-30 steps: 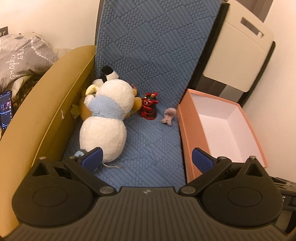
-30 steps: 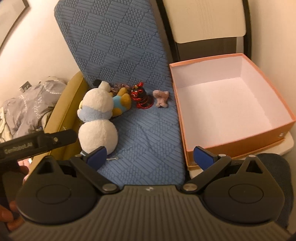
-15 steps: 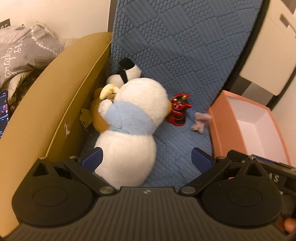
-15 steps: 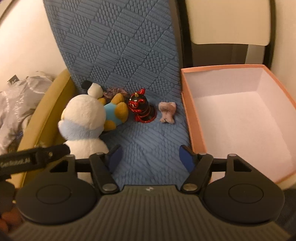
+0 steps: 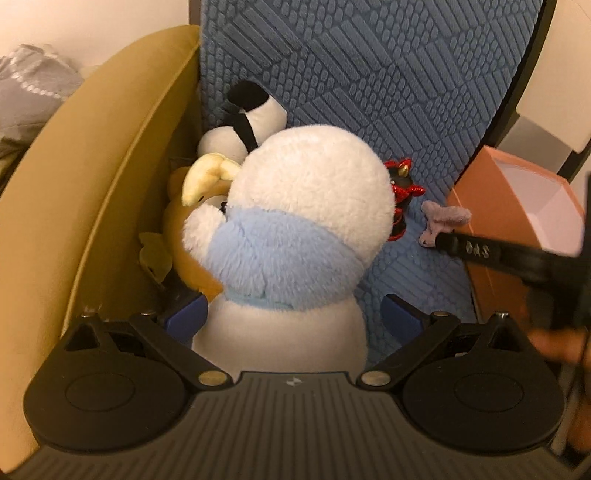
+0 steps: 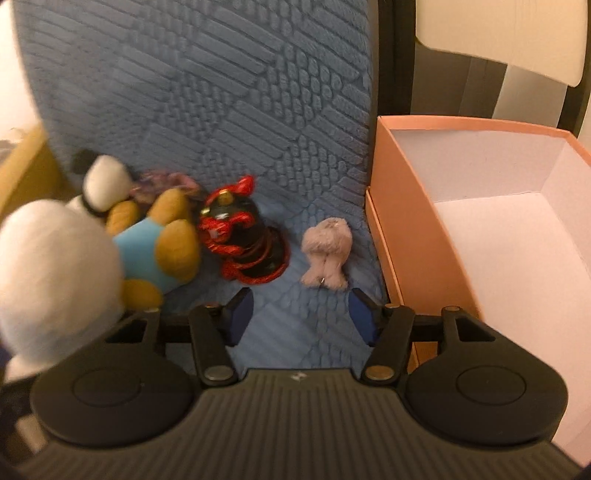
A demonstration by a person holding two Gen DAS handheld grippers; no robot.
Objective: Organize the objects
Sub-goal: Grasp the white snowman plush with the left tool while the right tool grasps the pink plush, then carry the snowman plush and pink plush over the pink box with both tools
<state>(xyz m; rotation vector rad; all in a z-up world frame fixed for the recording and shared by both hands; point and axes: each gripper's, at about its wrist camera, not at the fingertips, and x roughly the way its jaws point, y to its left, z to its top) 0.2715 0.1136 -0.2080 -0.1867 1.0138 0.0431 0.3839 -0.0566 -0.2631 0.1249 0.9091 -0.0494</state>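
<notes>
A big white plush with a pale blue collar (image 5: 295, 236) lies on the blue quilted mat (image 5: 369, 92). My left gripper (image 5: 293, 319) is open with its jaws on either side of the plush's lower body. Behind the plush lie a tan plush (image 6: 162, 243), a black-and-white plush (image 5: 243, 122), a red-and-black figure (image 6: 240, 240) and a small pinkish plush (image 6: 327, 254). My right gripper (image 6: 301, 314) is open just in front of the small pinkish plush, which sits beyond the fingertips. The open orange box (image 6: 413, 206) with a white inside stands to the right.
A mustard-yellow curved edge (image 5: 92, 155) borders the mat on the left, with grey cloth (image 5: 33, 81) beyond it. A white and black chair back (image 6: 498, 33) stands behind the box. The right gripper's arm (image 5: 509, 254) crosses the left wrist view at right.
Both grippers have moved forward. The left one now straddles the big white plush. The right one has narrowed its opening and come close to the small pinkish plush.
</notes>
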